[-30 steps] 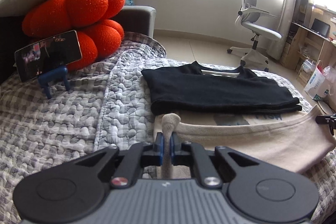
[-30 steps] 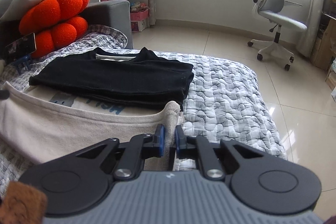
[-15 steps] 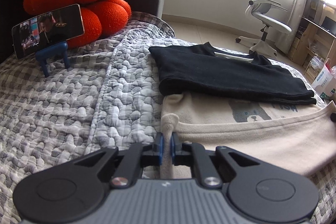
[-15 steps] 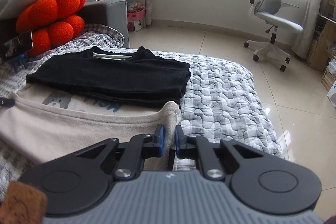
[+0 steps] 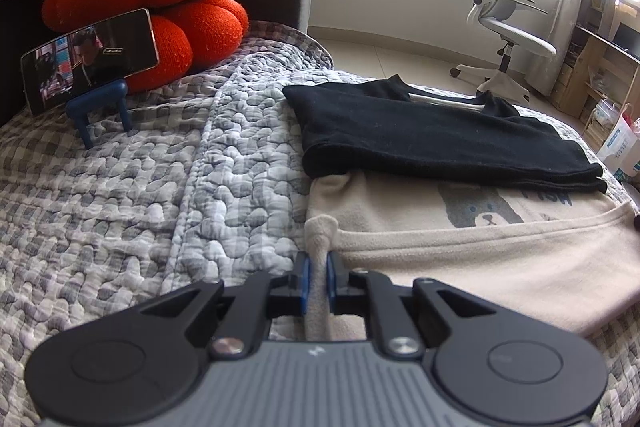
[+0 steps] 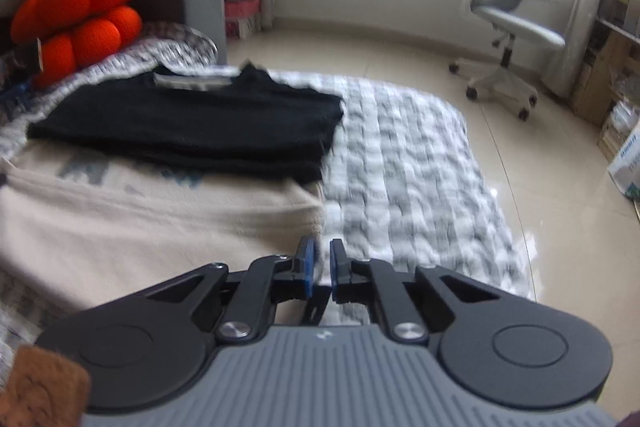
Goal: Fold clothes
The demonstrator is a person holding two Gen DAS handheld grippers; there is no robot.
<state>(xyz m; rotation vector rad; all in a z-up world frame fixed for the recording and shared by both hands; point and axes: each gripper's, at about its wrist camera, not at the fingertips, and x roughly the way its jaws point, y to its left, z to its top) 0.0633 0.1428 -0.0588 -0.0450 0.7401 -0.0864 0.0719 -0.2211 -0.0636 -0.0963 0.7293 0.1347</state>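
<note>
Your left gripper (image 5: 316,273) is pinching a bunched corner of the beige shirt (image 5: 480,251), which lies on the bed (image 5: 120,195) just near of the folded black shirt (image 5: 440,135). Your right gripper (image 6: 320,269) holds nothing; a narrow gap shows between its blue pads (image 6: 307,267), beside the beige shirt's right edge. That view is blurred.

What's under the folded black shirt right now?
The black shirt lies on the far part of the beige shirt, covering the top of its bear print. The left gripper pinches the beige shirt's near edge. Anything else beneath is hidden.
</note>
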